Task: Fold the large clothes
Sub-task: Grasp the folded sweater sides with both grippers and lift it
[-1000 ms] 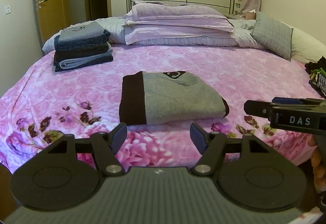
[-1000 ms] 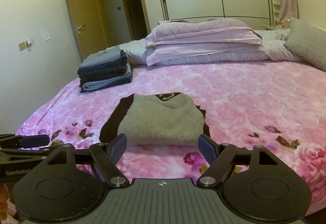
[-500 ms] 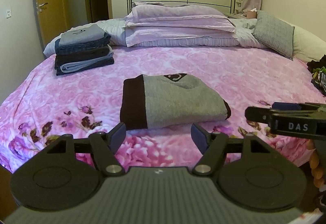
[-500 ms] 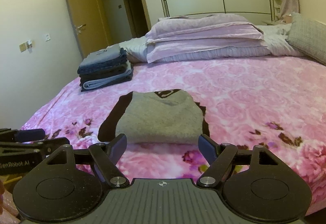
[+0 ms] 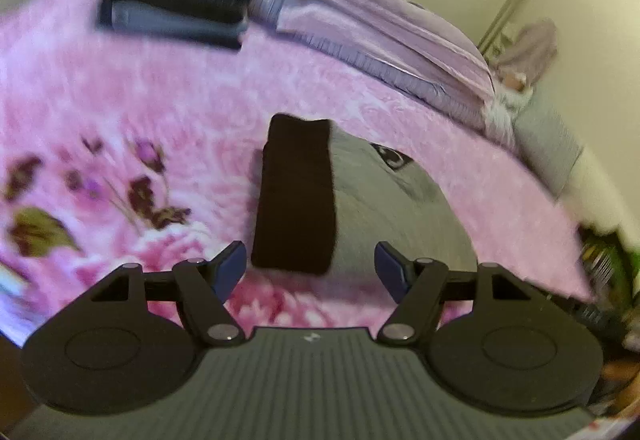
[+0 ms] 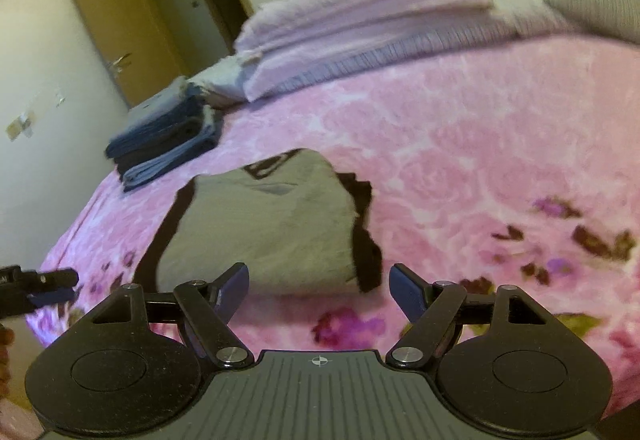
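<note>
Now both grippers, left (image 5: 310, 268) and right (image 6: 319, 286), hover with fingers spread, grasping nothing. Ahead, the folded grey sweater (image 6: 264, 228) lies on the pink bed (image 6: 480, 144).

One folded grey sweater (image 6: 264, 224), one stack of folded clothes (image 6: 164, 144), two tongs (image 5: 310, 270) (image 6: 319, 288).

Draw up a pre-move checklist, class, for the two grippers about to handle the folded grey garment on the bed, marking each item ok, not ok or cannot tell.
1. Left gripper open, nothing between its jaws: ok.
2. Right gripper open and empty: ok.
3. Grey garment folded and lying flat on the pink bedspread: ok.
4. Each gripper facing the garment's near edge: ok.
5. Pads touching the cloth: cannot tell.
6. Stack of folded clothes apart from the garment: ok.
</note>
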### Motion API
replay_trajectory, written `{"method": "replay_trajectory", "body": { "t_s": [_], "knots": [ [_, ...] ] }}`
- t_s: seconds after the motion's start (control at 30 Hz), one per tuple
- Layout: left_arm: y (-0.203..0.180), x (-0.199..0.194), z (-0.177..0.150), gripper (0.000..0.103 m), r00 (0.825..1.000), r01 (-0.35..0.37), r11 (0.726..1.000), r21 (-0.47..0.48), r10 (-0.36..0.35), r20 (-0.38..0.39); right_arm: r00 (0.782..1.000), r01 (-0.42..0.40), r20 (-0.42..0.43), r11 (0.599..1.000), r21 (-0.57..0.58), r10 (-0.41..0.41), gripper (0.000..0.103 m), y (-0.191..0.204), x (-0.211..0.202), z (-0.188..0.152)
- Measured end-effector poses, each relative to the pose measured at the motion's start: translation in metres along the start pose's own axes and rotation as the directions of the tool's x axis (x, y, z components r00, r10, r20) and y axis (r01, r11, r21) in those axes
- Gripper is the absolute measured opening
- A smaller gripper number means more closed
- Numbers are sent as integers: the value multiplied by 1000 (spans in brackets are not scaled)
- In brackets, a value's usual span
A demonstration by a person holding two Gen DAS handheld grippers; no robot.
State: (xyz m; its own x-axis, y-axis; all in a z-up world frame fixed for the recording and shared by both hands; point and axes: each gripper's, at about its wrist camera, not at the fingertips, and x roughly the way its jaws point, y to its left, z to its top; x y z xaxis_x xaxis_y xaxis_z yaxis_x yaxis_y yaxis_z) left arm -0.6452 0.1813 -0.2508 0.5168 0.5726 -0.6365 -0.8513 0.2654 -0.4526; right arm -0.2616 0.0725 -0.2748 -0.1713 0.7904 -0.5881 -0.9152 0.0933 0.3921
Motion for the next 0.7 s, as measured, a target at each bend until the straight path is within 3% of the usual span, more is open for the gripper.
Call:
{"method": "replay_trajectory", "body": {
  "t_s": [0.13, 0.3, 0.43, 0.57, 0.7],
  "knots": [
    [45, 56, 26, 67, 994, 84, 983, -165, -94, -55, 998, -47, -39, 992, 118, 52, 74, -31, 44, 20],
    [80, 113, 43, 67, 973, 160, 942, -296, -201, -114, 989, -87, -98, 966, 245, 114, 75, -62, 99, 37],
    [89, 147, 53, 66, 955, 186, 929, -320, -247, -162, 971, -136, -137, 922, 362, 197, 75, -86, 134, 41],
    [90, 168, 59, 63, 934, 234, 917, -323, -304, -187, 949, -221, -117, 884, 412, 292, 78, -98, 146, 49],
    [84, 186, 61, 54, 912, 270, 908, -322, -348, -216, 922, -275, -140, 864, 422, 362, 78, -100, 162, 57]
  ]
}}
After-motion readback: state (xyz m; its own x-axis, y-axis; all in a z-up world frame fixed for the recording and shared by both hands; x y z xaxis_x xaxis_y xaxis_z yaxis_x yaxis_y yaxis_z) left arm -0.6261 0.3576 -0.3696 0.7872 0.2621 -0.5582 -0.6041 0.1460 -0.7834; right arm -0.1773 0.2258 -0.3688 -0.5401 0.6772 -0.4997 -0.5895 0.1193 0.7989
